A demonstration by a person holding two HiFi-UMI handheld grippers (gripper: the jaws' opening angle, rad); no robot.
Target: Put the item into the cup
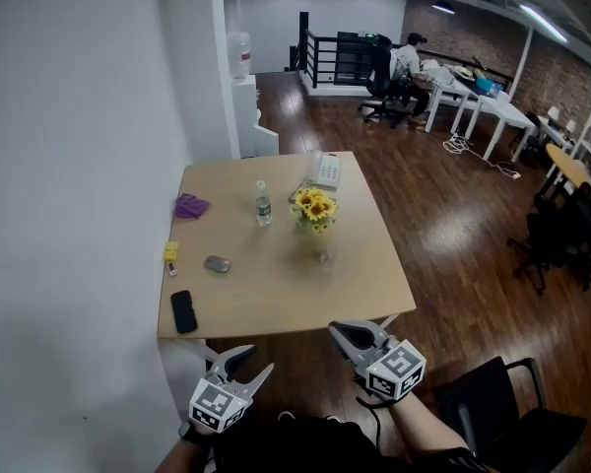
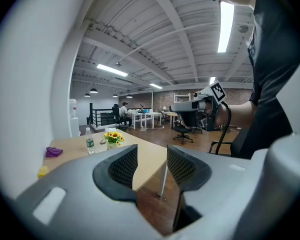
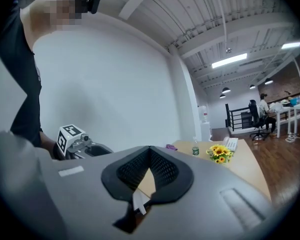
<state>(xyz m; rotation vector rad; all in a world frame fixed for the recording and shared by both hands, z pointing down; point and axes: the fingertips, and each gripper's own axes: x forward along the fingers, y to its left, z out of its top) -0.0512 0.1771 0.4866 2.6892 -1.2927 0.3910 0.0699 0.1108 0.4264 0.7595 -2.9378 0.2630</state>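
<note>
We observe sunflowers (image 1: 315, 206) in the vase (image 2: 111, 145) on the tabletop (image 1: 276, 289); left gripper (image 1: 262, 358) fingers stand open, right gripper (image 1: 333, 329) fingers closed, both empty.

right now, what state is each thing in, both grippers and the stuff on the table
left gripper: open, nothing between the jaws
right gripper: shut, empty
water bottle: upright, cap on
sunflowers: standing upright
black phone: lying flat, screen dark
purple cloth: crumpled
</note>
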